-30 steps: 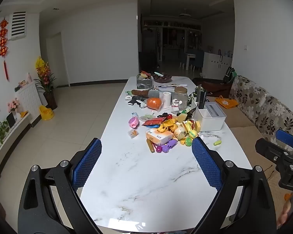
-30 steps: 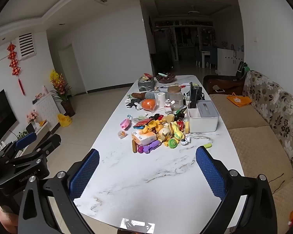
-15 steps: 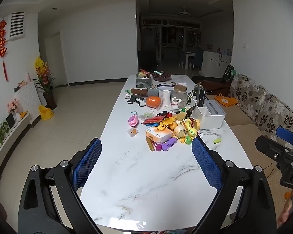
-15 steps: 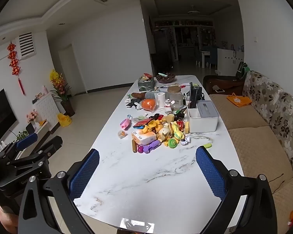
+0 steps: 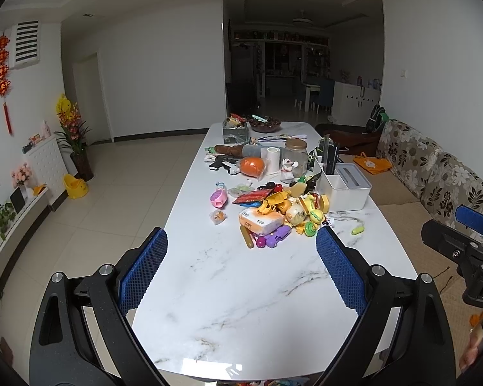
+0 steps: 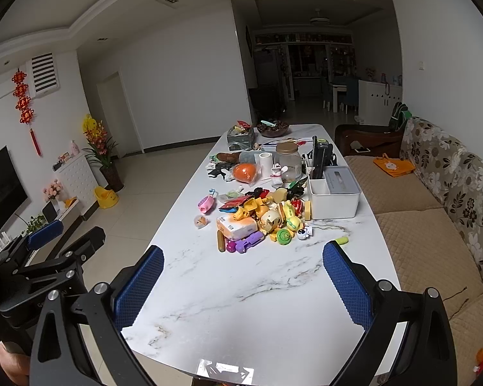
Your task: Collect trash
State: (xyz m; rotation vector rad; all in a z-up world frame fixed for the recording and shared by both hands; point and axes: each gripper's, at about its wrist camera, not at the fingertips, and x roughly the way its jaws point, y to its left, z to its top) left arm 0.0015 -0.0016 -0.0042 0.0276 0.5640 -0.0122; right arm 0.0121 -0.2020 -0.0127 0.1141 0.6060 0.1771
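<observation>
**Status: Collection Not Started — Both Grippers Empty at the Near End of the Table**

Left gripper (image 5: 241, 267): jaws spread wide, nothing between the blue pads. Right gripper (image 6: 243, 276): jaws equally wide, also holding nothing. Both hover over the bare near end of the marble table (image 6: 248, 315), well apart from the clutter.

The items to sort lie in a pile (image 6: 260, 217) at mid-table, beyond both grippers. Likely trash candidates, judged by appearance:

- an orange-and-white tissue pack (image 5: 260, 220) on the near left side of the pile;
- a red wrapper (image 5: 251, 197) just beyond it;
- a small clear packet (image 5: 217, 216) lying alone to the left.

Most of the remaining pile appears to be small plastic toys. A small yellow-green piece (image 6: 341, 241) lies alone to the right, near the right pad of the right gripper.

A white organiser box (image 6: 333, 197) stands touching the right side of the pile. No bin or trash bag is visible in either view, so the drop-off point cannot be identified.

Assessment: nothing appears collected. The whole task remains, beginning with a reach forward to the pile.
</observation>
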